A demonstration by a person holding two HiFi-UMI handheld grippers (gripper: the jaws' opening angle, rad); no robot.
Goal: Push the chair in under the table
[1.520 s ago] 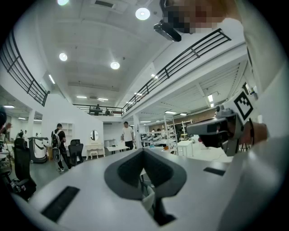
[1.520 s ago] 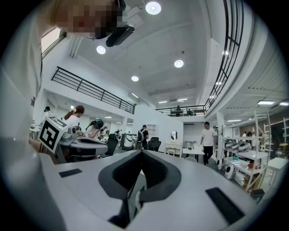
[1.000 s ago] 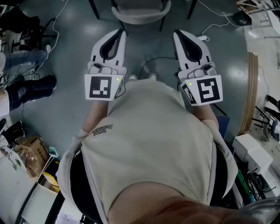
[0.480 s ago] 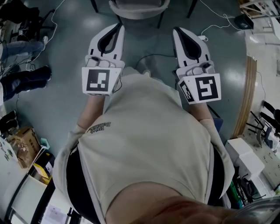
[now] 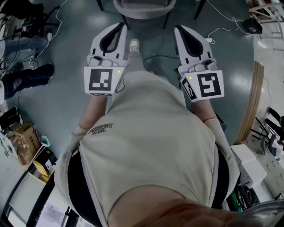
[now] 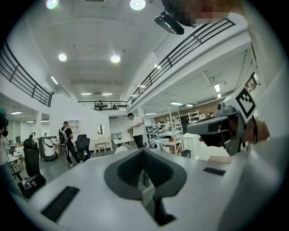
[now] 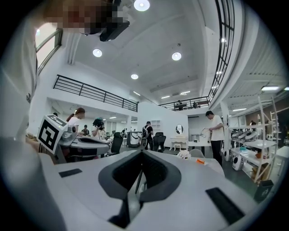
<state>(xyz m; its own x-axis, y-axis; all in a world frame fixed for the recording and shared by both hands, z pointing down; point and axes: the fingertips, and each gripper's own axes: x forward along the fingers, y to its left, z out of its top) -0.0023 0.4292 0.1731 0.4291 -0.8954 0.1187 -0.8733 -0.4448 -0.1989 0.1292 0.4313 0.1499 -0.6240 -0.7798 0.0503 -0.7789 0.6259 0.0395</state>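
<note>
Head view: you look to be at the approach step. The chair (image 5: 142,9) sits at the far edge, just beyond the 2 grippers, untouched. Next, set the left gripper (image 5: 117,29) and right gripper (image 5: 179,30) against its backrest and push. Left gripper view: jaws fully together, holding nothing. Right gripper view: the same, closed and empty.

Chair (image 5: 142,8) ahead, seemingly just beyond left gripper (image 5: 118,26), right gripper (image 5: 179,29)
</note>
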